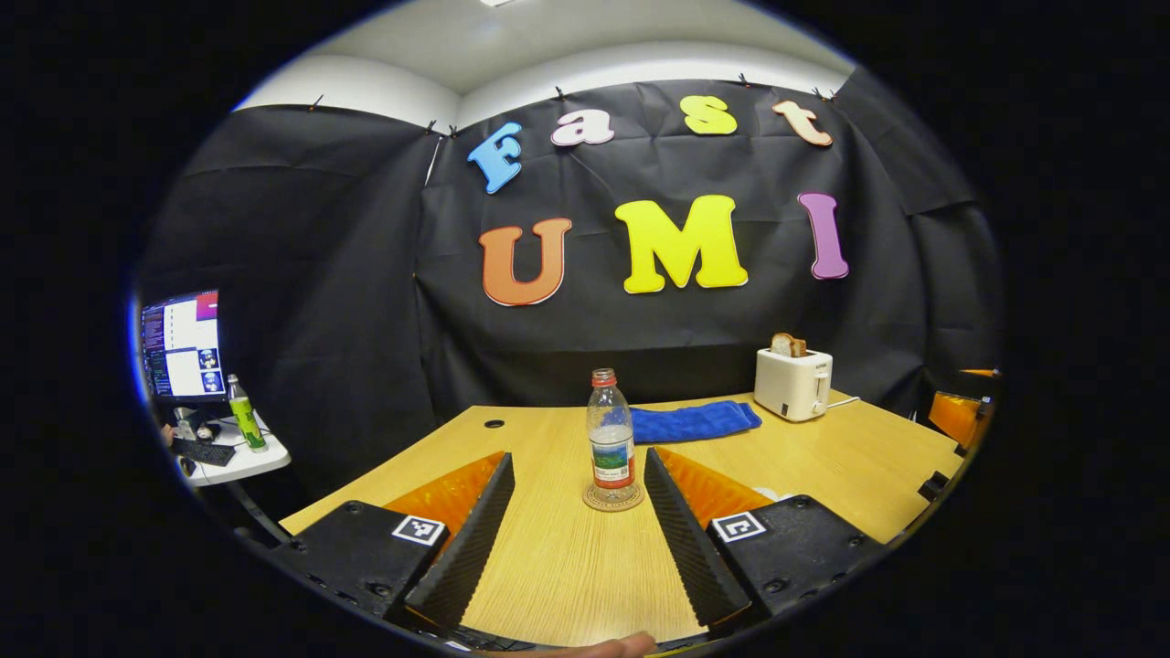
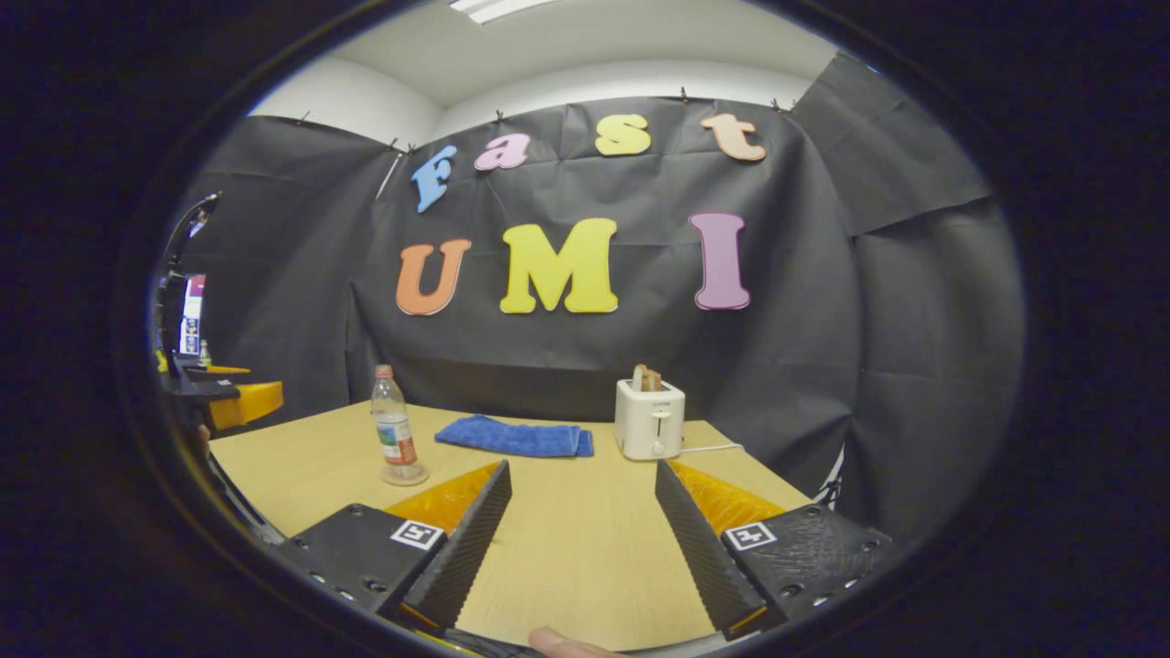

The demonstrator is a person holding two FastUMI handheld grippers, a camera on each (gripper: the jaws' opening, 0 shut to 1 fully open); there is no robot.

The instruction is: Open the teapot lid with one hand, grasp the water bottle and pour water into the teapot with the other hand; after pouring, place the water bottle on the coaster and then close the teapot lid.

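The bottle (image 1: 611, 437) stood upright on the coaster (image 1: 613, 498), mid-table (image 1: 548, 567); both the left gripper (image 1: 578, 539) and right gripper (image 2: 582, 544) hung spread, holding nothing, over bare wood.

Left gripper (image 1: 578, 539): black housing blocks with screws, each bearing a square black-and-white marker tag; fingers have ribbed inner faces. Right gripper (image 2: 582, 539): same build, same tags, screws along housing edges.

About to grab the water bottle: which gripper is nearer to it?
Left. The left gripper faces the water bottle head-on, just short of it. The right gripper sits farther off, the bottle up to its left.
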